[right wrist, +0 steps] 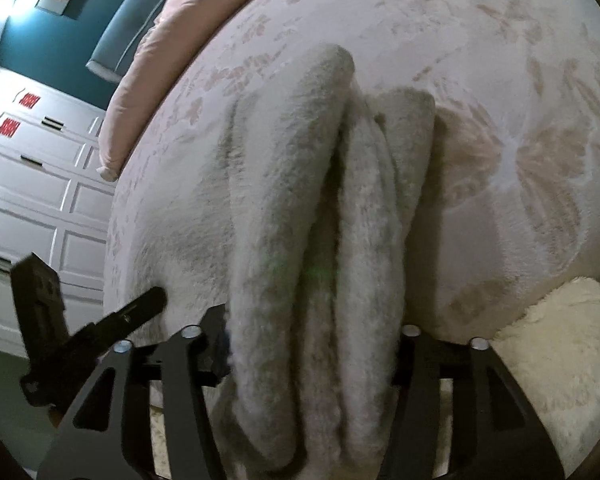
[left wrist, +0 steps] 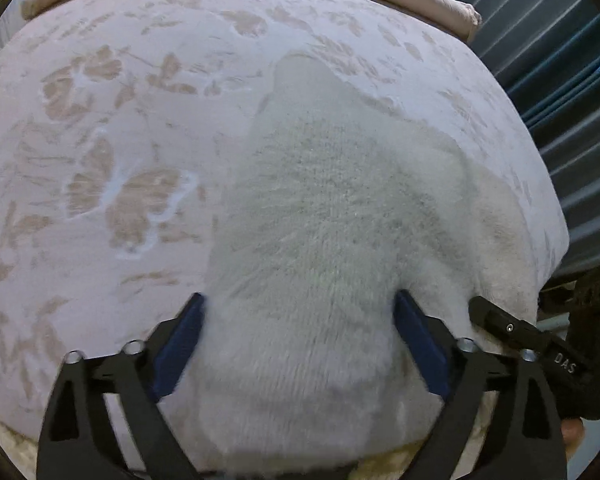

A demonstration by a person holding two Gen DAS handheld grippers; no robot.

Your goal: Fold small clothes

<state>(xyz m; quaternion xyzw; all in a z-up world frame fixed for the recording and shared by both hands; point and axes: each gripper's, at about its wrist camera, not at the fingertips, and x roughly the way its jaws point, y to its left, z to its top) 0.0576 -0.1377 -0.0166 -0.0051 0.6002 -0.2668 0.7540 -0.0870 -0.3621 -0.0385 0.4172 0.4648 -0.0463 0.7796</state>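
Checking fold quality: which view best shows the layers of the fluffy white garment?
The right wrist view: the fluffy white garment shows long stacked folds running away from the camera. The left wrist view shows only its flat, blurred top surface.

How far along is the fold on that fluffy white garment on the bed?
Done: the fluffy white garment already lies in long stacked layers on the patterned bedspread. In hand: it sits between the jaws of both the left gripper and the right gripper; neither grip is clear. Left: a final crosswise fold, probably, then setting it aside.
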